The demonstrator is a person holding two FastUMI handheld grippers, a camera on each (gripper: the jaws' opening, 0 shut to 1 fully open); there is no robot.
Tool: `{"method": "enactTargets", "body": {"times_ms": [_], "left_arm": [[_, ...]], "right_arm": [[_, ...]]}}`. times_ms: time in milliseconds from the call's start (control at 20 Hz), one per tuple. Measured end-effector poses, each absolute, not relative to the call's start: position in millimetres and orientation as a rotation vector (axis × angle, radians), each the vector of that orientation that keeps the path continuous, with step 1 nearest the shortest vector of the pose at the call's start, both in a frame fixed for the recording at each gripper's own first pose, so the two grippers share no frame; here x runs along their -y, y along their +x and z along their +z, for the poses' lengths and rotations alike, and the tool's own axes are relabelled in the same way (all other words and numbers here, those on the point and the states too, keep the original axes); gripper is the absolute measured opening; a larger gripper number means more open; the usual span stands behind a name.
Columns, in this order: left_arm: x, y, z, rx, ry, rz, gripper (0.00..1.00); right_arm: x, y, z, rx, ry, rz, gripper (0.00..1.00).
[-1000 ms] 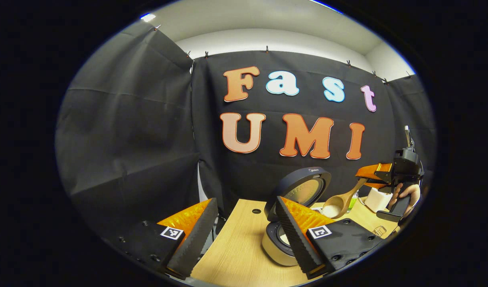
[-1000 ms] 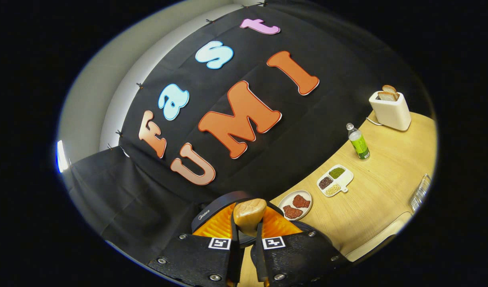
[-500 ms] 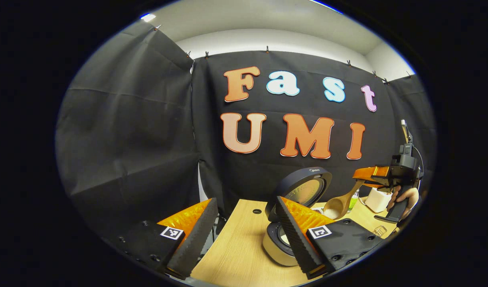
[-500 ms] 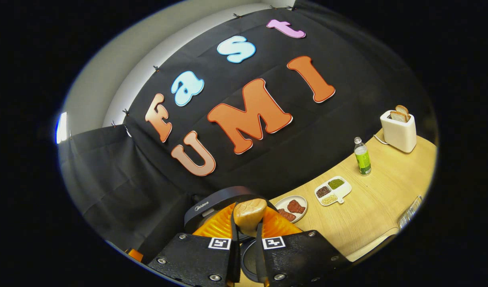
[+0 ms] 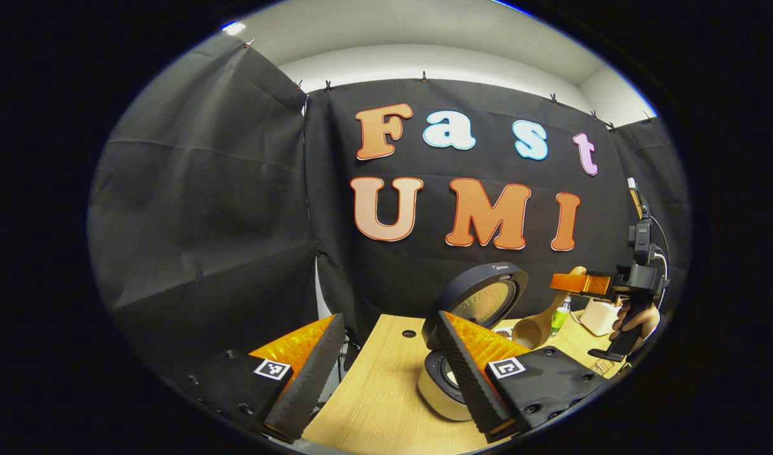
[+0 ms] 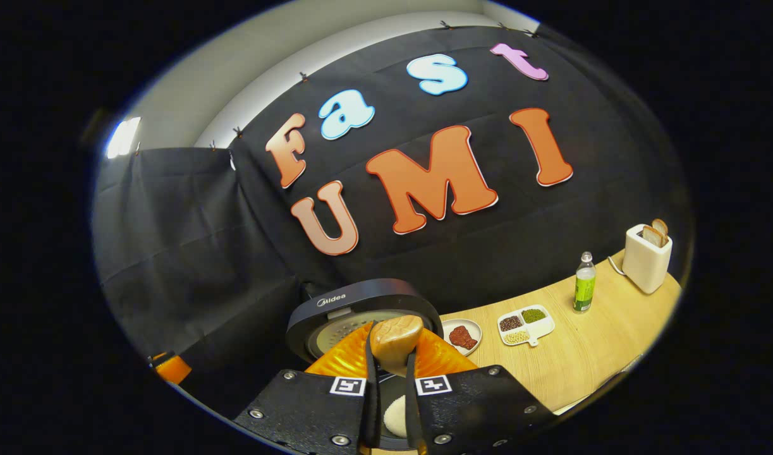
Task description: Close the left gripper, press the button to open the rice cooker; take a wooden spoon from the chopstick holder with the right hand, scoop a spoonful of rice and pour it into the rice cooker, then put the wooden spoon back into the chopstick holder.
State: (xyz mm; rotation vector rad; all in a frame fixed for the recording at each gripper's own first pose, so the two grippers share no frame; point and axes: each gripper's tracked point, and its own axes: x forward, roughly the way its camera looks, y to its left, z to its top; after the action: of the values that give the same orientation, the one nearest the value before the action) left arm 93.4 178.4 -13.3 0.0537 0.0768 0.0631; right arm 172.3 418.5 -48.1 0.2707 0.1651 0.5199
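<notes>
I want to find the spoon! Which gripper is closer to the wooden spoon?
Right. The right gripper is clamped on the light wooden spoon handle, above the open rice cooker. The left gripper is open, apart from the spoon.

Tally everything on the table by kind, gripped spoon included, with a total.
Appliances: 2, rice cooker and toaster.
Dishes of food: 2, round plate and divided tray.
Bottles: 1, green bottle.
Utensils: 1, wooden spoon in the right gripper.
Total: 6.
</notes>
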Motion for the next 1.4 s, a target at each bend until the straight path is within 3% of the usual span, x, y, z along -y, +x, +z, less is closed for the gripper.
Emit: {"method": "enactTargets", "body": {"times_ms": [450,750,850,900,1400], "left_arm": [[-174.9,92.3,-15.5,-0.078,0.069,0.078,0.94],[-157.8,85.0,-2.2,-0.064,0.063,0.095,0.94],[-152.3,82.1,4.1,-0.051,0.073,0.108,1.00],[-148.2,81.1,6.5,-0.045,0.074,0.113,0.94],[-116.7,76.3,27.3,0.011,0.085,0.153,0.94]], "right_arm": [[-428.3,166.0,-67.3,-0.150,0.085,0.568,0.14],[-396.7,171.9,-67.9,-0.191,0.180,0.575,0.14],[-372.7,177.5,-61.2,-0.196,0.214,0.557,0.14],[-358.1,178.5,-57.9,-0.197,0.229,0.548,0.15],[-154.5,181.6,-55.6,-0.164,0.311,0.327,0.14]]}}
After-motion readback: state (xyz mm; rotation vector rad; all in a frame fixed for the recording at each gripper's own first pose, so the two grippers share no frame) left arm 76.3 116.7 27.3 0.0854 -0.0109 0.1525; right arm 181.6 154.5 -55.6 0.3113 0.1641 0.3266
